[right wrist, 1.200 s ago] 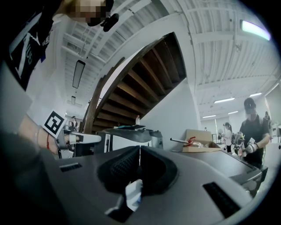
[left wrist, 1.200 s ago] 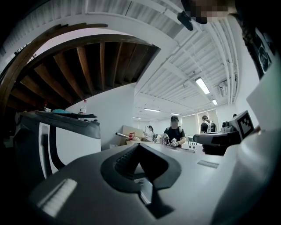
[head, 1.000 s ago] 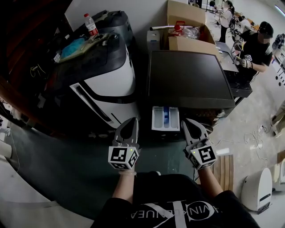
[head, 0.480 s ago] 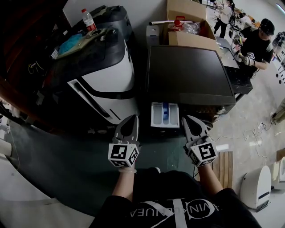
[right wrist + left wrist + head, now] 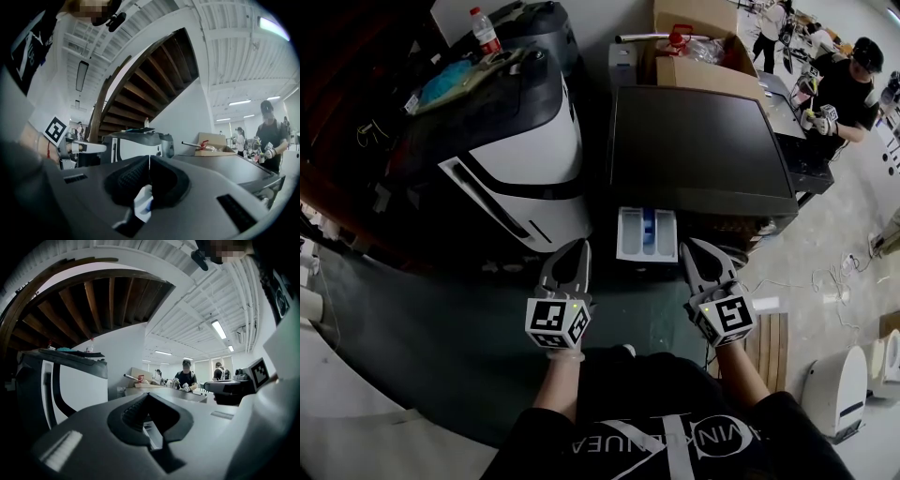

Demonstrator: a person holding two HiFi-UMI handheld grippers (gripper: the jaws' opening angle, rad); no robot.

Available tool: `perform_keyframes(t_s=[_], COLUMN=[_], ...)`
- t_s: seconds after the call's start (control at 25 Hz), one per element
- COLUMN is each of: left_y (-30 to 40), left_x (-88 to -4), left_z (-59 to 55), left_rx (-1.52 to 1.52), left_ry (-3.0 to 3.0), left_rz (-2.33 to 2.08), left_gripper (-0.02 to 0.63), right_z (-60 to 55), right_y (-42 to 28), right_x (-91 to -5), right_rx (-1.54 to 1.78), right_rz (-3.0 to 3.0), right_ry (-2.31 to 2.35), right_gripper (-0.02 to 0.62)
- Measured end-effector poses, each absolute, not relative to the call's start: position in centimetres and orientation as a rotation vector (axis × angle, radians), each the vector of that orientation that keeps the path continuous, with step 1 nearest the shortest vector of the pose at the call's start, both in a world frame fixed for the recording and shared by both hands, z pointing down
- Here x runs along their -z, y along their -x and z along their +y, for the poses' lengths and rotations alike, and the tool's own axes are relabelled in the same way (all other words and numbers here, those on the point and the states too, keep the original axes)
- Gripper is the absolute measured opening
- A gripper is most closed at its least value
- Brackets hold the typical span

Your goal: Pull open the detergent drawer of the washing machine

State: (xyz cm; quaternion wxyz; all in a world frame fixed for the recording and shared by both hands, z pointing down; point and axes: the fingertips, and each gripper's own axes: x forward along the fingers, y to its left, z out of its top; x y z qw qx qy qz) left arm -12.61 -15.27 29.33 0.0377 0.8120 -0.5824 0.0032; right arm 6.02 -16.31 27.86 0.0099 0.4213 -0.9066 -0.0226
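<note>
1. Underfoot we see a dark greenish floor [image 5: 441, 356]. It gives way to pale concrete at 3 o'clock, and a slatted wooden board [image 5: 772, 349] lies at 4 o'clock.
2. At 12 o'clock stands the washing machine [image 5: 698, 150] with its dark, flat top. At 10 o'clock is a bulky white and black appliance [image 5: 520, 159] with clutter and a red-capped bottle [image 5: 483, 26] on top. A cardboard box [image 5: 703, 66] sits behind the washer, and a person [image 5: 853, 84] works at a bench at 2 o'clock.
3. Our gripper views show the underside of a wooden staircase [image 5: 93, 305] and a white ribbed ceiling [image 5: 206, 296] with strip lights.
4. The detergent drawer [image 5: 647, 234] is pulled out of the washer's front. It is white with a blue part inside, and the two gripper tips flank it without either gripping it.
5. The left gripper [image 5: 575, 253] has its jaws together on nothing, at 11 o'clock from our body. The right gripper [image 5: 694, 253], at 1 o'clock, is likewise closed and empty.
6. Each cube carries black and white square markers. The white lettering on our shirt [image 5: 666, 450] is upside down and cut by the frame edge, so we cannot read it. The bottle's label is too small to read.
7. The washer's front face is hidden beneath its top. In the right gripper view the drawer is only a white and blue patch below the jaws.
</note>
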Motion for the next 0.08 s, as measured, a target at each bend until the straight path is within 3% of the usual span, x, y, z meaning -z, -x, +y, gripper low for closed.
perform_keyframes(t_s=[0.08], left_y=[12.70], left_x=[-29.55], left_z=[-15.31], left_rx=[-0.013], left_ry=[-2.491], left_rz=[-1.782], left_gripper=[0.009], right_z=[-16.42], right_y=[-5.89], right_x=[-27.96], right_rx=[0.071], right_rz=[-2.831], right_ry=[-1.314], right_gripper=[0.014])
